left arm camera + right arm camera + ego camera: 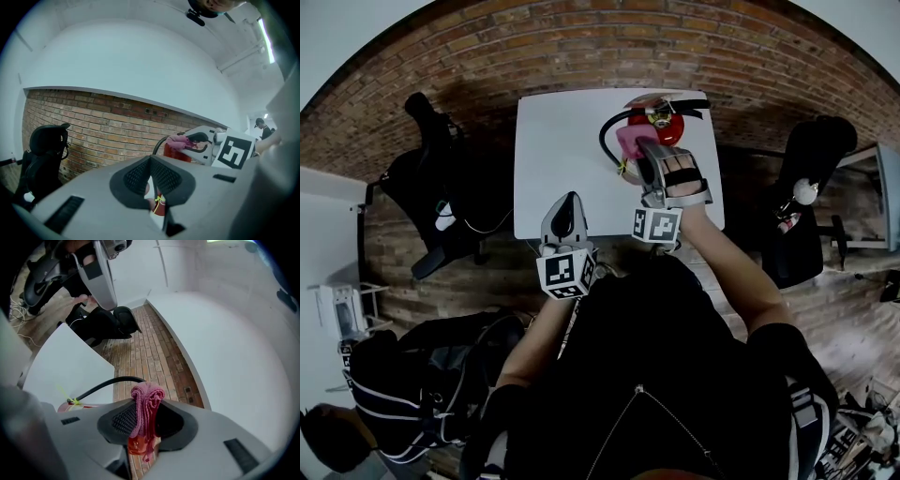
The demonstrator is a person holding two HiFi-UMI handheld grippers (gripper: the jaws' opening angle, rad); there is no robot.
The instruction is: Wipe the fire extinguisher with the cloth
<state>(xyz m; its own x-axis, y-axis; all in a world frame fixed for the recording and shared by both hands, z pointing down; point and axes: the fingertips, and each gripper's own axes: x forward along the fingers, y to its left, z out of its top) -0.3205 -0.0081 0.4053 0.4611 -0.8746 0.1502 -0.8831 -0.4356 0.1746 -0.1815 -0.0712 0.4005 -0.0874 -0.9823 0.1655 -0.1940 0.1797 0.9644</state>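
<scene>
Gripping the pink knitted cloth [146, 401] with the right gripper [146, 420]: jaws are clamping a folded wad of it, with a loop sticking up past the pads and a fringe hanging below. Cloth is reading as soft, light and floppy. It's likely to be bunching and creeping in the jaws under drag, so a deep bite on a thick fold is the right hold, and that's what the gripper is doing.

Red metal fire extinguisher [668, 129] is standing upright at the far right of the white square worktop [553, 150], its black hose [605, 141] looping off the head on the left side. Judging it heavy, rigid and smooth-painted. It should be taking wipe pressure without sliding much, but a side push up high could be tipping it, so steadying at the neck or handle is looking sensible.

Cloth is sitting at the extinguisher's upper left flank, touching or just beside it; can't tell contact.

Left gripper [566, 204] is hovering over the near worktop edge, well apart from the extinguisher, jaws closed together on nothing.
</scene>
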